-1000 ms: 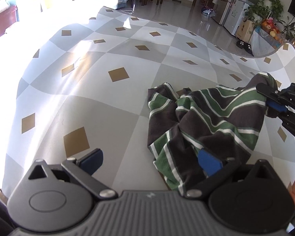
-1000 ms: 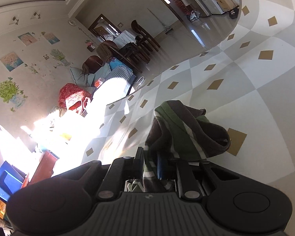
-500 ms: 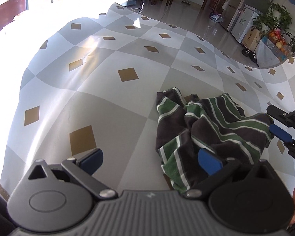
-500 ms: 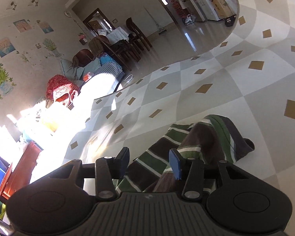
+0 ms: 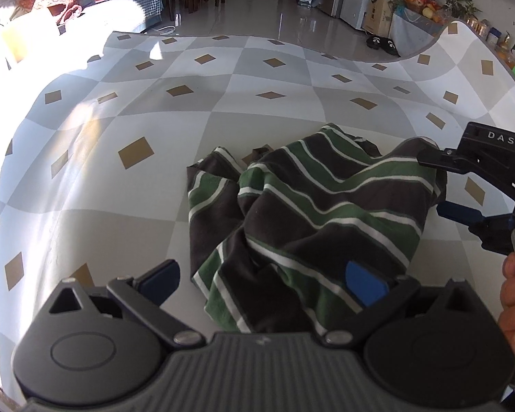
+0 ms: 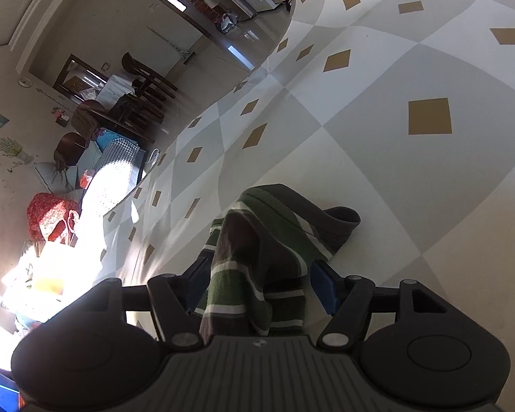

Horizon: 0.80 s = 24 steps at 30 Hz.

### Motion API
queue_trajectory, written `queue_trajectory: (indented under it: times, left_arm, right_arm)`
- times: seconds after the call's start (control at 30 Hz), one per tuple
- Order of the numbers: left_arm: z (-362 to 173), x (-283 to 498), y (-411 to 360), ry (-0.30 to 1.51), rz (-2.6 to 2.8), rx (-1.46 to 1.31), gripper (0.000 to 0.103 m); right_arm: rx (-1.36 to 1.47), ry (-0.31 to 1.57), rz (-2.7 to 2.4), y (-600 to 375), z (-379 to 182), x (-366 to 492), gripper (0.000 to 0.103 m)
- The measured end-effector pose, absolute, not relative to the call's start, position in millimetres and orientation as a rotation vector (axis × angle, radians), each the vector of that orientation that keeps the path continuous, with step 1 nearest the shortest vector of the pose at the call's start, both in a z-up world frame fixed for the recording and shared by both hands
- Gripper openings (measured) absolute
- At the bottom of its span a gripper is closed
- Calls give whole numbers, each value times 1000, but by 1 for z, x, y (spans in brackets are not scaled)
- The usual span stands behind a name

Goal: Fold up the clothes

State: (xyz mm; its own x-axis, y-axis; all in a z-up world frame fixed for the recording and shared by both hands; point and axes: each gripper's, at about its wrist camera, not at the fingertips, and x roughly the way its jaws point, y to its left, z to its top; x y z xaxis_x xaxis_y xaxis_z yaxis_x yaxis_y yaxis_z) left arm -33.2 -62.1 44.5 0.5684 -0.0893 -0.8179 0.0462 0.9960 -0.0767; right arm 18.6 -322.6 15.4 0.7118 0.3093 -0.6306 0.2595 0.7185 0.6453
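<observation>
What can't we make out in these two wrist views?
- Striped garment: type and layout unknown; it lies crumpled on the checked cloth, near edge hidden behind the left gripper body.
- Right wrist view: the garment's lower part is cut off by the right gripper; its jaws have just been opening, fabric between them, pads apart.
- Sunlit corner, left wrist view: blown out.

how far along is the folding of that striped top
Done: nothing folded; the striped top lies crumpled on the checked cloth. In hand: the right gripper has just been opening, fabric loose between its jaws; the left gripper is open over the near edge. Left: spreading it flat and every fold.
</observation>
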Motion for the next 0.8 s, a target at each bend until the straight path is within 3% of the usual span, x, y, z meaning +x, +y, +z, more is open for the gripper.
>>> queue_trajectory:
  times: [0.53, 0.57, 0.73, 0.8]
  left_arm:
    - [2, -21, -55, 1071, -100, -78, 103]
    - [3, -22, -54, 1070, -100, -82, 103]
    - [18, -27, -42, 1034, -86, -147, 103]
    - [29, -28, -33, 1001, -67, -178, 103]
  right_arm:
    - [688, 821, 79, -292, -15, 34, 67]
    - [680, 815, 92, -291, -15, 34, 64]
    - [598, 772, 165, -282, -2, 31, 25]
    - [582, 737, 200, -280, 7, 28, 18]
